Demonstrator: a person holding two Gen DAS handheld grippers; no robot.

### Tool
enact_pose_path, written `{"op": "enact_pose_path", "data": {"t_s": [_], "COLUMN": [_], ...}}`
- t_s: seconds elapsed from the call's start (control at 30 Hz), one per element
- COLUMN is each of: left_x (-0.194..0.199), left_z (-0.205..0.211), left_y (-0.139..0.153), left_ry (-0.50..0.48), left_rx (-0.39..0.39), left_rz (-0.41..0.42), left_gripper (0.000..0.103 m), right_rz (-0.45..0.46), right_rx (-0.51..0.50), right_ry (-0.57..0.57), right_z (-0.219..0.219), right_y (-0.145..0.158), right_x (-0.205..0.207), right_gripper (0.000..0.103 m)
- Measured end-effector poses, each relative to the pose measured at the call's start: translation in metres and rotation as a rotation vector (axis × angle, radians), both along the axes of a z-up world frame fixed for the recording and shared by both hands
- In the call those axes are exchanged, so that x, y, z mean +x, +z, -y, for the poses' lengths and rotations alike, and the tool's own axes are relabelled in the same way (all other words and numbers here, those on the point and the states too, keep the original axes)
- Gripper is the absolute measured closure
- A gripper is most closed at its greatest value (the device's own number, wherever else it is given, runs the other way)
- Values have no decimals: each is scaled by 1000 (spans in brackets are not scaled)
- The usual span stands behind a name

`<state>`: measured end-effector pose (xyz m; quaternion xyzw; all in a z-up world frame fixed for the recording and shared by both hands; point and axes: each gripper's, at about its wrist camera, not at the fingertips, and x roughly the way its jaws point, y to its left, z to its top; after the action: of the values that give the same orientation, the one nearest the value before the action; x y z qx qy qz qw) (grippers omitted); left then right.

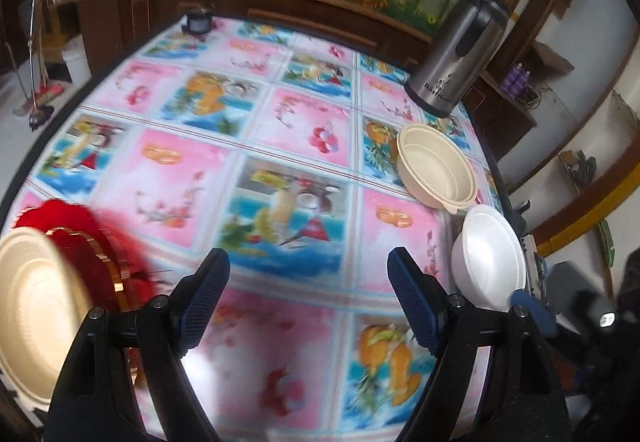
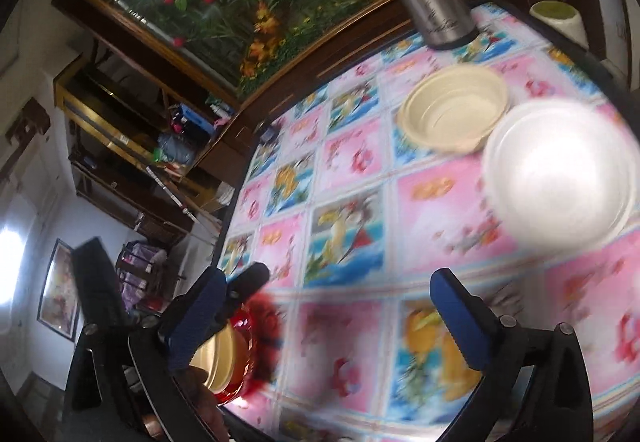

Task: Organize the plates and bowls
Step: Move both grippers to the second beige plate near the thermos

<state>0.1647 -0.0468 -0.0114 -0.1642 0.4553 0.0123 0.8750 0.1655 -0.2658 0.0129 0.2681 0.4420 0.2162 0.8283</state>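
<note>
On the flowered tablecloth (image 1: 280, 146), a beige plate (image 1: 36, 302) lies on a red scalloped plate (image 1: 84, 234) at the near left. A beige bowl (image 1: 438, 166) and a white bowl (image 1: 494, 254) stand side by side near the right edge. My left gripper (image 1: 310, 282) hangs open over bare cloth between the plates and the bowls, holding nothing. In the right wrist view the right gripper (image 2: 332, 314) is wide open and empty above the cloth. The white bowl (image 2: 560, 170) and beige bowl (image 2: 452, 114) lie ahead of it to the right; the stacked plates (image 2: 232, 354) sit behind its left finger.
A steel thermos jug (image 1: 456, 54) stands at the far right of the table, just behind the beige bowl. A small dark object (image 1: 198, 22) sits at the far edge. A white cup-like container (image 2: 560, 18) stands beyond the table's right side. Wooden cabinets line the wall.
</note>
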Motion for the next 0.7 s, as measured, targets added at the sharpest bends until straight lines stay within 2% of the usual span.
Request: {"op": "enact_pose_path", "data": {"t_s": [0.3,0.53,0.63,0.7], "left_x": [68,118,135,143], "left_z": [49,91,106,112], "left_y": [-6,-24,-36,-43], "left_ry": [-8,-34,-49,-50], "left_rx": [17,49,66,67], "left_rz": [-9,-34,-56,-62], "left_gripper": [22,22,22,22], "right_rz": [-32,-90,-127,-150], "right_rx": [-42,-92,-122,-161], "right_ry": [-71,-132,-122,-107], "right_z": [63,95,98,97], "right_y": [11,-8,-20,-30], "right_x": [74,137,160,174], "right_gripper": [0,1,6,13]}}
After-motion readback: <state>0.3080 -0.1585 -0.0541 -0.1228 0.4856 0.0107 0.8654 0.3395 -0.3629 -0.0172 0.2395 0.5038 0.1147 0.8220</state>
